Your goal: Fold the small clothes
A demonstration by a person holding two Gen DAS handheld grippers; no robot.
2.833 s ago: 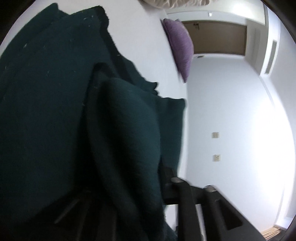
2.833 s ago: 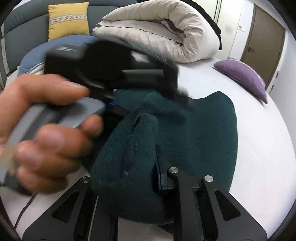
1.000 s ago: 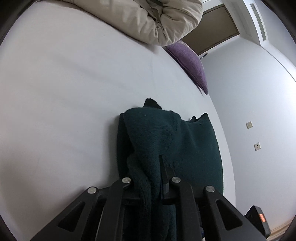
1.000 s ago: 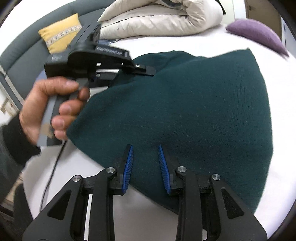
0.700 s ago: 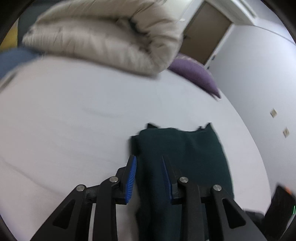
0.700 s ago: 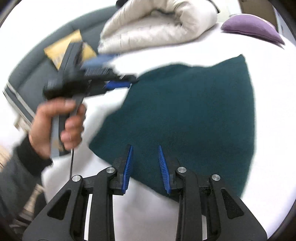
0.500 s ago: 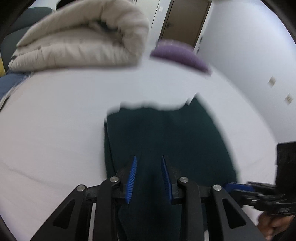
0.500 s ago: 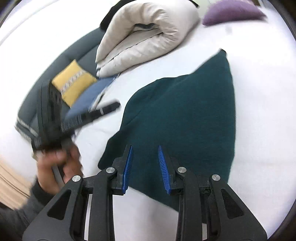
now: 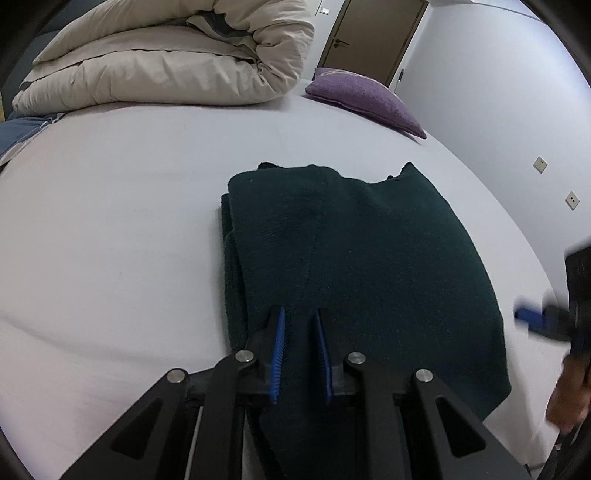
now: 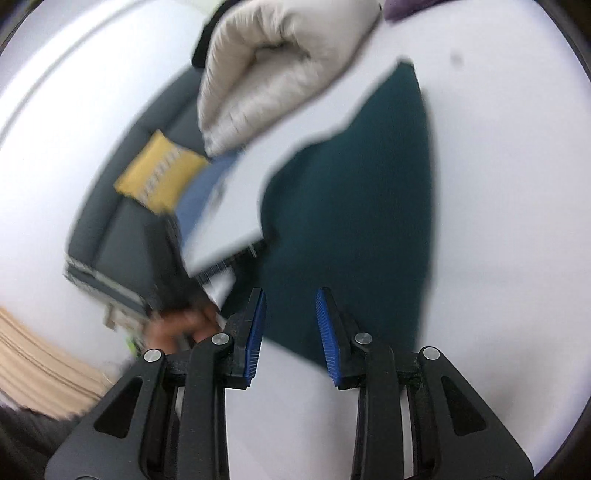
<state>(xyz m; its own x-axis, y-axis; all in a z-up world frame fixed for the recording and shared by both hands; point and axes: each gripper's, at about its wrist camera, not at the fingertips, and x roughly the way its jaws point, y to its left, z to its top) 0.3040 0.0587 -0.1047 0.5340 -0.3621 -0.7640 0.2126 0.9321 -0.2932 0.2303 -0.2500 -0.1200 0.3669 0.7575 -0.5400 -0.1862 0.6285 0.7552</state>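
Note:
A dark green knit garment lies folded flat on the white bed sheet. My left gripper is open and empty, just above the garment's near left part. In the right wrist view the garment lies ahead, blurred. My right gripper is open and empty above the garment's near edge. The right gripper also shows blurred at the right edge of the left wrist view.
A rolled beige duvet and a purple pillow lie at the far side of the bed. A yellow cushion rests on a grey headboard at left. A brown door is beyond.
Both grippers let go of the garment and opened. It now lies folded flat. Both grippers have pulled back and the right view has swung, blurred.

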